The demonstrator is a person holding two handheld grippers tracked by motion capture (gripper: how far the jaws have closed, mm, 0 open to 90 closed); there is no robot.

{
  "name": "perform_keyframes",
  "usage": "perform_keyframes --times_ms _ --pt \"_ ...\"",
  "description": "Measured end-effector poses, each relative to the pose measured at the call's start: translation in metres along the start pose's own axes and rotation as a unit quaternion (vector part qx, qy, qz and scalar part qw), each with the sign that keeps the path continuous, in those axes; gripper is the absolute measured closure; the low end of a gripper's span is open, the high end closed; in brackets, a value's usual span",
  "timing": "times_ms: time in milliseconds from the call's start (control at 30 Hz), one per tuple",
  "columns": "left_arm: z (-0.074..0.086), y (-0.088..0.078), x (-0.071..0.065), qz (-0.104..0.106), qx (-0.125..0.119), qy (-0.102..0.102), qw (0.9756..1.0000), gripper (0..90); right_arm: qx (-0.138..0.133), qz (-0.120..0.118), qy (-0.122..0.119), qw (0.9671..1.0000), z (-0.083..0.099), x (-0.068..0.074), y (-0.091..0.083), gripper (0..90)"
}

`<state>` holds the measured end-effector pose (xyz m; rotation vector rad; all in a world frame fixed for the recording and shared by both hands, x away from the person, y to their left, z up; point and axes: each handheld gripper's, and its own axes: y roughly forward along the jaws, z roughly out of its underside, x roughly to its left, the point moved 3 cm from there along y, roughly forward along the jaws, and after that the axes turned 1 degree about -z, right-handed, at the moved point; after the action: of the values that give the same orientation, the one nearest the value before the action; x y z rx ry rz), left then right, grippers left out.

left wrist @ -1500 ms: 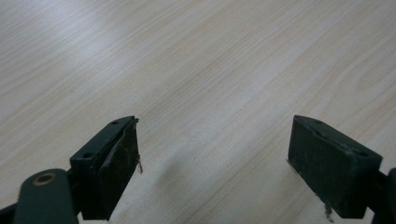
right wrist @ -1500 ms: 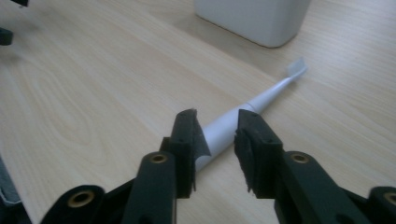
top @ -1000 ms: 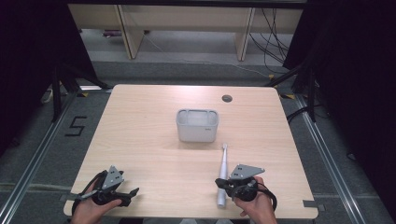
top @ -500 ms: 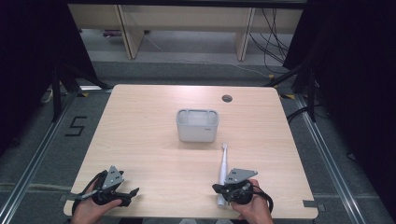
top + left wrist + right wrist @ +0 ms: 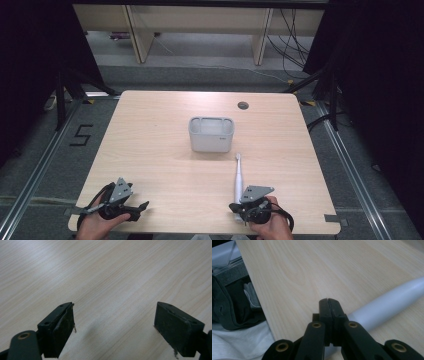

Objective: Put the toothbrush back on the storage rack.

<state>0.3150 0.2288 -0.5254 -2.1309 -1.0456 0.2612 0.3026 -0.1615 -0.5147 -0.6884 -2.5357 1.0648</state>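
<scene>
The electric toothbrush [image 5: 238,181] lies on the counter [image 5: 160,145], its handle end just beside the right hand-held gripper [image 5: 239,210], whose jaws are pressed together with nothing between them. That gripper has shifted slightly nearer the counter's front edge than a second ago. The left hand-held gripper [image 5: 142,205] rests wide apart, well away. A grey holder [image 5: 211,134] stands beyond the brush head.
</scene>
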Motion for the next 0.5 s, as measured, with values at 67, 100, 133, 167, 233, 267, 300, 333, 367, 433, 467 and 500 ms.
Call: perform_keyframes --times_ms 67,100,133,167,233,267,300,333,367,433,467,500 --pt "0.000 0.000 0.000 0.000 0.000 -0.001 1.0000 15.8 0.000 -0.002 -0.005 1.0000 0.001 -0.001 0.000 90.0" --pt "0.000 0.001 0.000 0.000 0.000 -0.002 1.0000 15.8 0.003 -0.001 0.000 1.0000 0.003 -0.001 -0.003 90.0" --pt "0.000 0.001 0.000 0.000 0.000 -0.002 1.0000 15.8 -0.004 0.001 0.005 1.0000 0.005 0.000 -0.002 90.0" --pt "0.000 0.001 0.000 0.000 0.000 -0.002 1.0000 15.8 0.004 -0.002 0.001 1.0000 0.005 -0.001 -0.004 90.0" --pt "0.000 0.000 0.000 0.000 -0.001 -0.002 1.0000 15.8 0.002 0.002 0.000 1.0000 0.008 -0.002 -0.005 90.0" --pt "0.000 0.000 0.000 0.000 -0.001 -0.002 1.0000 15.8 0.002 0.002 0.000 1.0000 0.008 -0.002 -0.005 90.0" --pt "0.000 0.001 -0.001 0.000 0.000 -0.002 1.0000 15.8 0.004 -0.001 0.012 0.9999 0.010 -0.002 -0.007 90.0" --pt "0.000 0.001 -0.001 0.001 0.000 -0.002 1.0000 15.8 0.002 0.001 0.006 1.0000 0.011 -0.002 -0.008 90.0" --pt "0.000 0.001 -0.001 0.001 0.000 -0.002 1.0000 15.8 -0.003 0.004 0.010 0.9999 0.012 -0.003 -0.009 90.0" --pt "0.000 0.000 0.000 0.001 0.005 0.004 1.0000 15.8 -0.004 0.003 0.011 0.9999 0.013 -0.004 -0.010 90.0" --pt "0.000 0.001 0.000 0.000 0.002 0.000 1.0000 15.8 0.004 0.005 0.012 0.9999 0.014 -0.005 -0.012 90.0" --pt "0.000 0.001 -0.001 0.001 0.000 -0.003 1.0000 15.8 0.001 0.005 0.014 0.9999 0.015 -0.006 -0.013 90.0"
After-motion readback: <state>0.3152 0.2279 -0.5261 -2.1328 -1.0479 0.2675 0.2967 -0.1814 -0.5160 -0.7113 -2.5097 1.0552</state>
